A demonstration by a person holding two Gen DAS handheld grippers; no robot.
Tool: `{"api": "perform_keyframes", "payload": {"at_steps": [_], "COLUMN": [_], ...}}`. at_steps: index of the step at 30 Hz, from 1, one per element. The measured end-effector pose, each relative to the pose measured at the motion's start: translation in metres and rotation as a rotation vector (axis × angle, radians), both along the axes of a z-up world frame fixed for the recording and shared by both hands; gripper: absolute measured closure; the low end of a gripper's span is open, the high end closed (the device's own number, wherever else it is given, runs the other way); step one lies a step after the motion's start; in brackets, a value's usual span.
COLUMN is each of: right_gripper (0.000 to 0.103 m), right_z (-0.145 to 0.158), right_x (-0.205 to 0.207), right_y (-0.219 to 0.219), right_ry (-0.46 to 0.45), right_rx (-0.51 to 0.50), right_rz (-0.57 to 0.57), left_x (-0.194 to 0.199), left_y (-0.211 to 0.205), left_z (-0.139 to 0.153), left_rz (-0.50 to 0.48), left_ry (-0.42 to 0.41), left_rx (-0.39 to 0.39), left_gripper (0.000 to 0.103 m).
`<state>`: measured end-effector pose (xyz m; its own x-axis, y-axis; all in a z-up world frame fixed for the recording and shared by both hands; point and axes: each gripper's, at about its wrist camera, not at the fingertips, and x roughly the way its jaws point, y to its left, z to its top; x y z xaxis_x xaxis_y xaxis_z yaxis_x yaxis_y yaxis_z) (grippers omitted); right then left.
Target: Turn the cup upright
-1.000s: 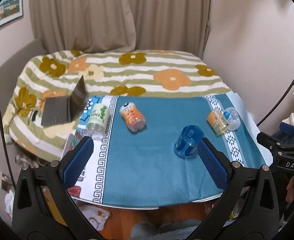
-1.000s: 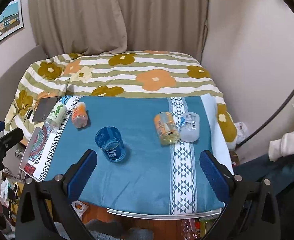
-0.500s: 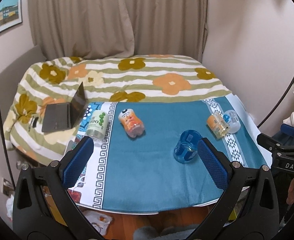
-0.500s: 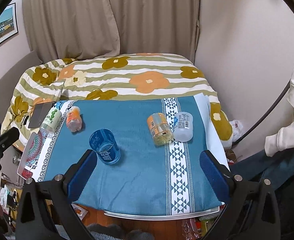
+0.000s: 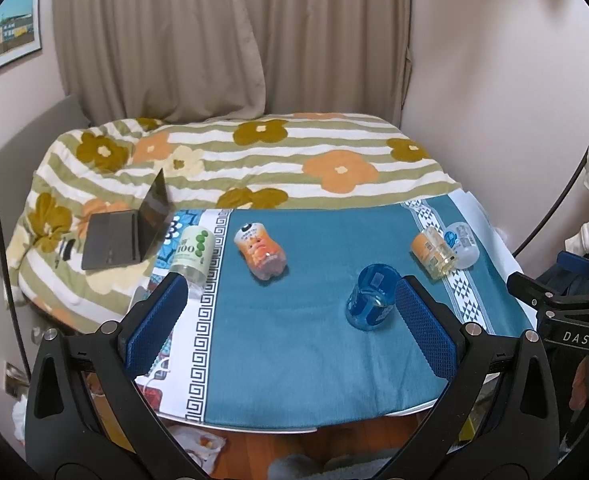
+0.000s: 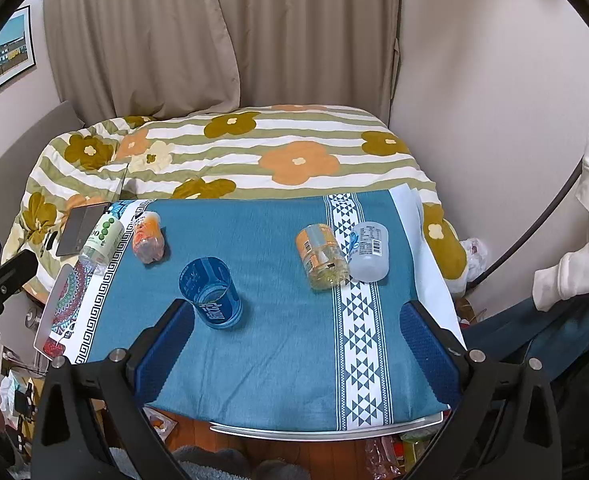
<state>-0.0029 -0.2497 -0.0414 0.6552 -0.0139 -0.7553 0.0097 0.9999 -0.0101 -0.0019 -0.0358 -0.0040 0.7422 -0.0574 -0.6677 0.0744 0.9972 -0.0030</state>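
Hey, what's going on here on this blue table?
A person holds a claw in each hand above a table with a blue cloth. Both the left claw and the right claw are open and hold nothing. The blue cup stands untouched, and four bottles lie on their sides around it.

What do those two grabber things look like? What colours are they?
Both look alike. The left gripper and right gripper have black plastic frames with triangular cut-outs and silver bolts. Each finger ends in a flat blue pad with a bumpy, dotted texture. From the left camera, the right one's black side shows white letters, "DAS".
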Motion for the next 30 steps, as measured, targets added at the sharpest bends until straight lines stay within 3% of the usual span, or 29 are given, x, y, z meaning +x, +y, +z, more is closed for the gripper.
{"api": "perform_keyframes", "payload": {"at_steps": [30], "right_gripper": [0.000], "right_z": [-0.0050], "right_x": [-0.0006], "right_y": [0.0027], "right_ry": [0.009], "right_rx": [0.008], "right_rz": [-0.015], "left_x": [0.0099], "left_y": [0.0047], "left_z": [0.0010], "left_rz": [-0.012], "left_ry": [-0.003], "left_rx": [-0.003], "left_gripper": [0.000]}}
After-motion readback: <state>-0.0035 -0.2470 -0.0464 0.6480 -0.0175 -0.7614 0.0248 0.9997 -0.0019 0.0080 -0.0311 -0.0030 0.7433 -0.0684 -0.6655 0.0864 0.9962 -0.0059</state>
